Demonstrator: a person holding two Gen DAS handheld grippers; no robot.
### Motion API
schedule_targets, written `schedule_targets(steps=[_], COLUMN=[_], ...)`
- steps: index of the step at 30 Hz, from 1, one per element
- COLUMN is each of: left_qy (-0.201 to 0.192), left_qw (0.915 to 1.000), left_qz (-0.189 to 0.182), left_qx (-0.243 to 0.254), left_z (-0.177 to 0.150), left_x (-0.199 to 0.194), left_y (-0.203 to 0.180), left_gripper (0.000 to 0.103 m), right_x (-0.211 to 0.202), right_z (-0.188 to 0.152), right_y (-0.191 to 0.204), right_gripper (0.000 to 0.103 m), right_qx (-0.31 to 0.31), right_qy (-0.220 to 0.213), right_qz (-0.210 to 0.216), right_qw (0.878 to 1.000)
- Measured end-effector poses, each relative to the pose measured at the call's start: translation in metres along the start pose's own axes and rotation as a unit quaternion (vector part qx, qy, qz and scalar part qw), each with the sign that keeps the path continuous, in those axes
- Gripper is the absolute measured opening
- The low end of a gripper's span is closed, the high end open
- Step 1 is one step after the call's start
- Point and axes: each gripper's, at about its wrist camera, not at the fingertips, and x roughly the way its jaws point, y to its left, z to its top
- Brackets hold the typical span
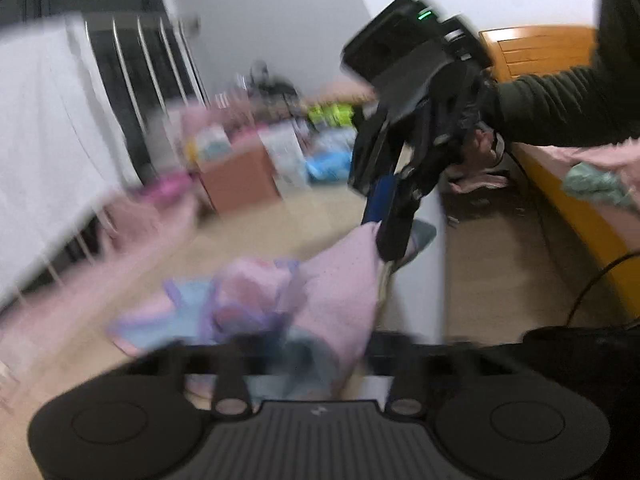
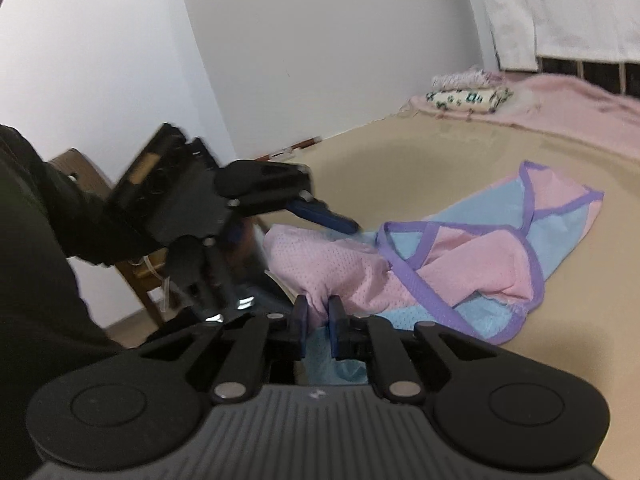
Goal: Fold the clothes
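Note:
A pink and light-blue mesh tank top (image 2: 460,256) with purple trim lies crumpled on the beige sheet (image 2: 420,152). My right gripper (image 2: 318,312) is shut on a pink fold at its near edge, with cloth bunched between the blue pads. To the left, my left gripper (image 2: 340,222) reaches in from a dark sleeve, its blue fingers together at the pink hem. The left wrist view is blurred: the tank top (image 1: 336,280) runs right up into my left gripper (image 1: 288,344), and the right gripper (image 1: 386,240) pinches a raised pink corner.
Folded clothes (image 2: 468,96) sit on a pink blanket (image 2: 580,112) at the far end. A white curtain (image 2: 560,8) hangs behind. A wooden chair (image 2: 84,176) stands left. Boxes and clutter (image 1: 240,176), an orange wooden frame (image 1: 536,52) and a green cloth (image 1: 596,184) are beyond.

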Motion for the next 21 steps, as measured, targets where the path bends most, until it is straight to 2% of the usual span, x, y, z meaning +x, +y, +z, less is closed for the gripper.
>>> schedule_targets(steps=[1, 3, 4, 5, 8, 12, 13, 14, 15, 17, 19, 20, 21], left_qy=[0.009, 0.011, 0.013, 0.013, 0.019, 0.03, 0.033, 0.036, 0.04, 0.046, 0.039, 0.03, 0.022], left_qw=[0.9997, 0.9982, 0.9969, 0.9952, 0.9892, 0.979, 0.9751, 0.9712, 0.9669, 0.957, 0.9436, 0.9385, 0.9338], left_qz=[-0.012, -0.026, -0.033, -0.04, -0.063, -0.086, -0.095, -0.108, -0.124, -0.157, -0.191, -0.193, -0.19], left_qx=[-0.021, -0.053, -0.071, -0.088, -0.131, -0.183, -0.197, -0.209, -0.219, -0.24, -0.268, -0.285, -0.303], left_z=[0.001, 0.001, 0.001, 0.001, 0.001, 0.002, 0.002, 0.002, 0.002, 0.002, 0.002, 0.003, 0.004], left_x=[0.004, 0.007, 0.008, 0.008, 0.005, -0.002, -0.006, -0.01, -0.014, -0.022, -0.029, -0.03, -0.03], left_y=[0.008, 0.02, 0.026, 0.032, 0.044, 0.055, 0.059, 0.061, 0.064, 0.069, 0.079, 0.086, 0.094], left_gripper=[0.011, 0.01, 0.01, 0.01, 0.009, 0.009, 0.009, 0.009, 0.009, 0.008, 0.008, 0.009, 0.01], right_x=[0.0, 0.001, 0.002, 0.002, 0.015, 0.041, 0.047, 0.054, 0.056, 0.053, 0.04, 0.033, 0.025], right_z=[0.0, 0.0, -0.003, -0.007, -0.027, -0.043, -0.046, -0.05, -0.049, -0.038, -0.022, -0.014, -0.007], right_y=[0.002, 0.006, 0.013, 0.024, 0.053, 0.07, 0.072, 0.074, 0.073, 0.062, 0.042, 0.029, 0.015], right_gripper=[0.016, 0.049, 0.086, 0.103, 0.102, 0.097, 0.085, 0.065, 0.056, 0.009, 0.007, 0.007, 0.007], right_qx=[-0.006, -0.019, -0.038, -0.07, -0.172, -0.255, -0.276, -0.297, -0.299, -0.256, -0.162, -0.104, -0.045], right_qy=[-0.003, -0.008, -0.014, -0.022, -0.046, -0.029, -0.023, -0.018, -0.015, -0.009, -0.006, -0.012, -0.017], right_qz=[-0.018, -0.054, -0.086, -0.122, -0.187, -0.225, -0.231, -0.237, -0.233, -0.191, -0.108, -0.067, -0.025], right_qw=[1.0, 0.998, 0.995, 0.99, 0.966, 0.94, 0.933, 0.925, 0.925, 0.947, 0.981, 0.992, 0.999])
